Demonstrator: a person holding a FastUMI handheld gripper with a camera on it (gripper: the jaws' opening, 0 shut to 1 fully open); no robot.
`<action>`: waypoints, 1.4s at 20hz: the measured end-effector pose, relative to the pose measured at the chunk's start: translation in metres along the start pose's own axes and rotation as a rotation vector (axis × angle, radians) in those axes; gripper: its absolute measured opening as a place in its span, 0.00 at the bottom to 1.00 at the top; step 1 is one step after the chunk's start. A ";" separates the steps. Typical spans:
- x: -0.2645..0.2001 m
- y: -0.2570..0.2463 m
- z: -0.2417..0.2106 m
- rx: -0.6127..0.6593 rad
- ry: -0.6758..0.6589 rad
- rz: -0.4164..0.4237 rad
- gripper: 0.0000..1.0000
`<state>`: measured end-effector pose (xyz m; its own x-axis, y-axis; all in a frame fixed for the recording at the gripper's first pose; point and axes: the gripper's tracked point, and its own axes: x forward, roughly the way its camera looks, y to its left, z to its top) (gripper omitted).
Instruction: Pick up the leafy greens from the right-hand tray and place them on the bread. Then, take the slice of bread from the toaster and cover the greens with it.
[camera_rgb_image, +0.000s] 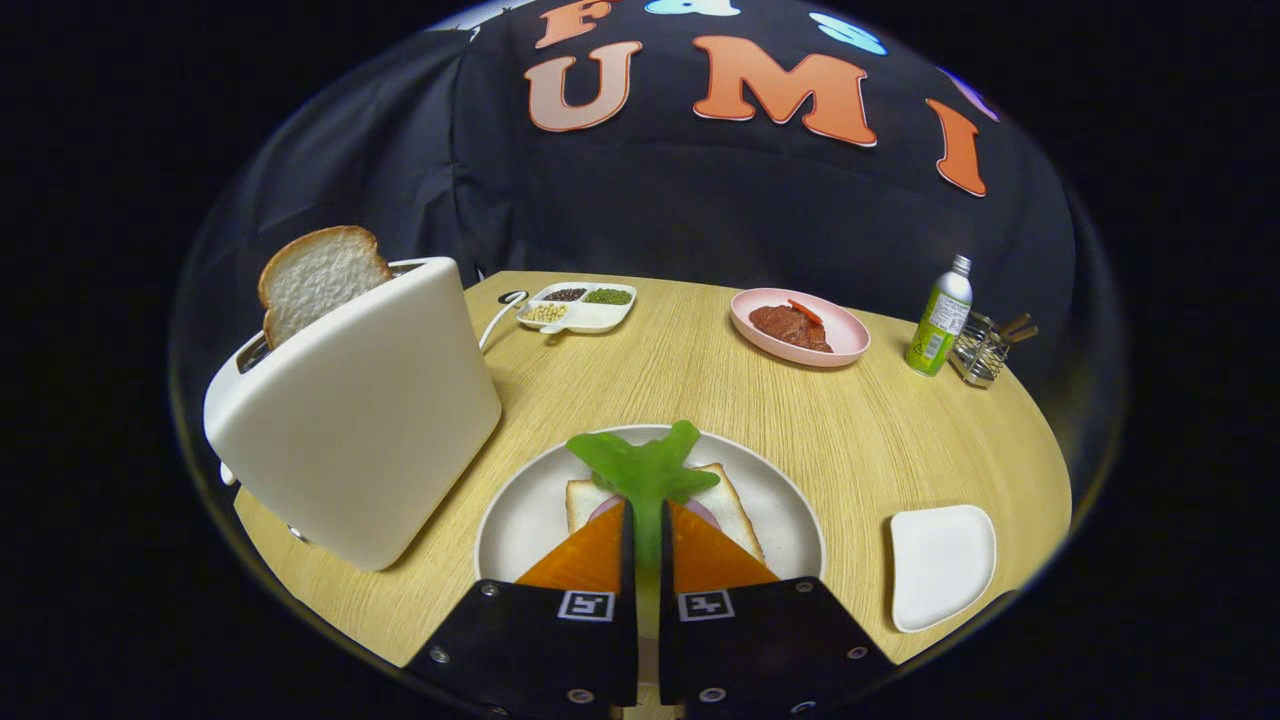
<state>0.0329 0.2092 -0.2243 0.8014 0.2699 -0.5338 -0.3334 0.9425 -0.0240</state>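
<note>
Greens (645, 470) pinched between clenched fingers (590, 555) of gripper (647, 530), leaf hanging over bread (735, 505) on plate (520, 520); second slice (318, 278) upright in toaster (360, 420) alongside; empty tray (940, 565) on the opposite side.

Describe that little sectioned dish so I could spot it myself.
Start at the big white toaster holding a bread slice. Just beyond it, at the table's far edge, sits the white divided dish, the sole one with compartments, holding dark, green and pale beans.
</note>
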 end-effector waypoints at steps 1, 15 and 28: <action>0.001 -0.001 0.000 -0.001 0.001 -0.005 0.11; -0.007 -0.015 0.004 0.024 -0.012 -0.056 0.98; -0.053 0.020 0.096 -0.002 -0.154 -0.067 0.97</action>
<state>0.0315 0.2322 -0.1154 0.8883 0.2336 -0.3954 -0.2775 0.9591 -0.0567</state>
